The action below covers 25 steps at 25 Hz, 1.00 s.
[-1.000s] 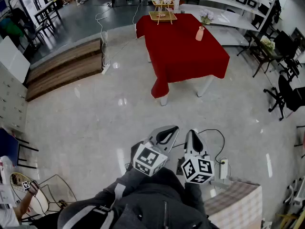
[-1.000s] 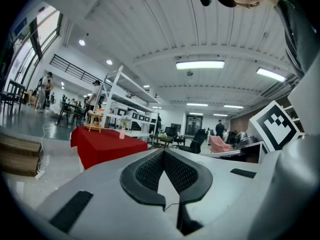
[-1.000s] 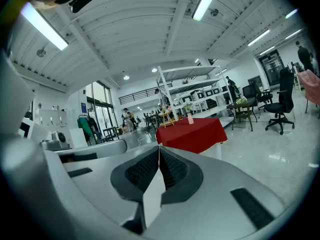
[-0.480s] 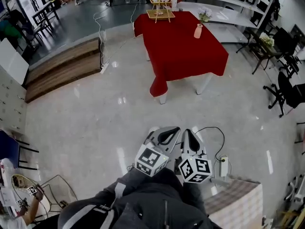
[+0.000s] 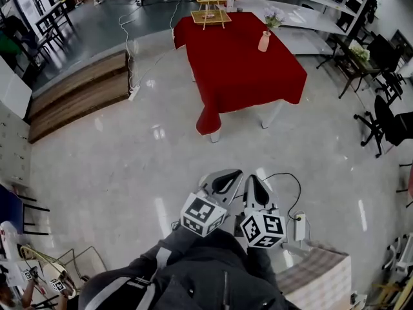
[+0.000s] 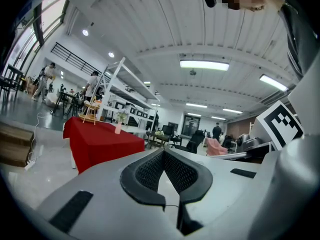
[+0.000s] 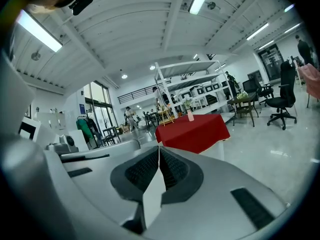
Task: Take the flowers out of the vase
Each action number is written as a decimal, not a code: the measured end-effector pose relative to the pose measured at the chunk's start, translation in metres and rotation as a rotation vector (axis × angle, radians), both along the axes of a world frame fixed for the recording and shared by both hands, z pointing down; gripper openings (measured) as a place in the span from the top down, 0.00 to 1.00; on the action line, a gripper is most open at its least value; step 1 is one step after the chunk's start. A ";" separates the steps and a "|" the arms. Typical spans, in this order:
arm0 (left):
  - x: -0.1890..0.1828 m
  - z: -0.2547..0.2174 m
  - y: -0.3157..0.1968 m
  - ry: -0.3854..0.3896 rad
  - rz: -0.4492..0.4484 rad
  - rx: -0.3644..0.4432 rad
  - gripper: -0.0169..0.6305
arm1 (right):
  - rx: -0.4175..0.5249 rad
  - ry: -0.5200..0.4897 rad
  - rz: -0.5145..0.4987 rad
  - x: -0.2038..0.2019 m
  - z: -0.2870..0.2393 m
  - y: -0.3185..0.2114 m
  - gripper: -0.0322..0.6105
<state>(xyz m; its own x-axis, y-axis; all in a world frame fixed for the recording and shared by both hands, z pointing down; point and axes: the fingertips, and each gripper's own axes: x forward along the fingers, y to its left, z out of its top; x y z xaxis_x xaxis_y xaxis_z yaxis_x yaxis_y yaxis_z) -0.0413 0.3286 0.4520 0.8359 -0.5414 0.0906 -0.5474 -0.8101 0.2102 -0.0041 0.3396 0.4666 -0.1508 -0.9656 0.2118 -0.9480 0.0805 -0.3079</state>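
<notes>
A pink vase (image 5: 264, 42) with pale flowers (image 5: 273, 18) stands near the far right edge of a red-clothed table (image 5: 240, 70), far ahead across the floor. Both grippers are held low and close to the person's body, side by side, well short of the table. My left gripper (image 5: 227, 178) is shut with nothing in it, and my right gripper (image 5: 253, 185) is shut and empty too. In the left gripper view the vase (image 6: 118, 128) shows small beyond the shut left gripper (image 6: 163, 152). The right gripper view has the vase (image 7: 190, 116) beyond the shut right gripper (image 7: 159, 148).
A wooden tiered stand (image 5: 210, 8) sits on the table's far end. Low wooden steps (image 5: 80, 95) run along the left. A power strip and cable (image 5: 297, 226) lie on the floor by my right gripper, a checked cloth-covered block (image 5: 316, 276) beside them. Office chairs (image 5: 387, 118) stand at right.
The person has stepped forward across the floor, so the table and the floor cable have shifted in the head view. Both grippers stay shut, side by side.
</notes>
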 end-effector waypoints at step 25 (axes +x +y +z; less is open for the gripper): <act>0.013 -0.035 -0.223 -0.034 0.002 0.058 0.96 | 0.065 -0.035 0.044 0.031 -0.044 -0.225 0.93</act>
